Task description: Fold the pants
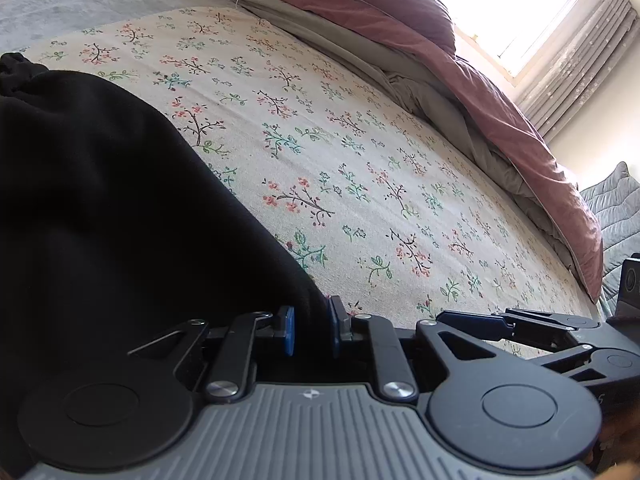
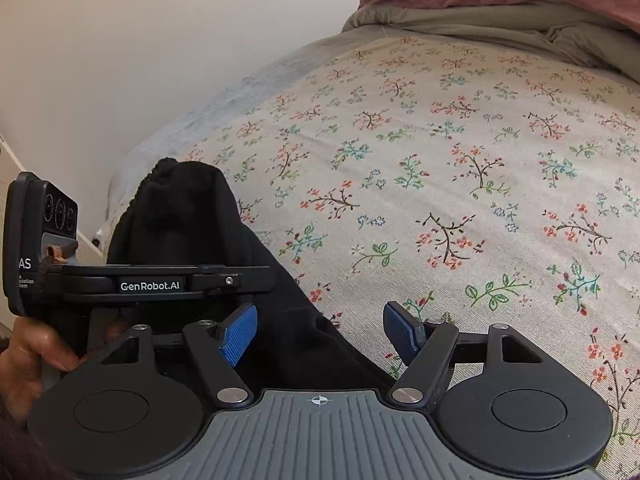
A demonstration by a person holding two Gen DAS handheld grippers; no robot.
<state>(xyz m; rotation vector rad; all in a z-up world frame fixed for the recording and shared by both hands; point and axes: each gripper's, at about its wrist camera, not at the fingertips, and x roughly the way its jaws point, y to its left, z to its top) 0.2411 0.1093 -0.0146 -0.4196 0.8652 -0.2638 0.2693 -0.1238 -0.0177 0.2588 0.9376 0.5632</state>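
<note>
Black pants (image 1: 112,216) lie bunched on the floral bedsheet (image 1: 360,184), at the sheet's near-left part, gathered waistband (image 2: 160,172) pointing toward the sheet's far-left edge by the wall (image 2: 140,40).

Left gripper (image 1: 311,330) — jaws narrow, blue pads (image 1: 287,330) pinching a fold of the pants' edge, cloth filling the gap between them. The fabric rises in a dark mass left of that grip and covers the sheet on that side.

Right gripper (image 2: 320,334) — jaws stand wide, nothing clamped. The pants' hem edge runs between the two blue pads (image 2: 238,330) without either pad pressing on it; the right pad sits over bare sheet just beside the cloth. In the right wrist view the left gripper (image 2: 168,282) shows side-on over the pants, with a hand (image 2: 36,352) on its handle at the lower-left corner.

Pink-brown duvet (image 1: 500,92) with a grey-green lining is heaped along the sheet's far-right edge. Window (image 1: 500,4) and pleated curtain (image 1: 580,68) beyond the duvet — very bright. Grey quilted fabric (image 1: 616,208) shows past the duvet's lower end.
</note>
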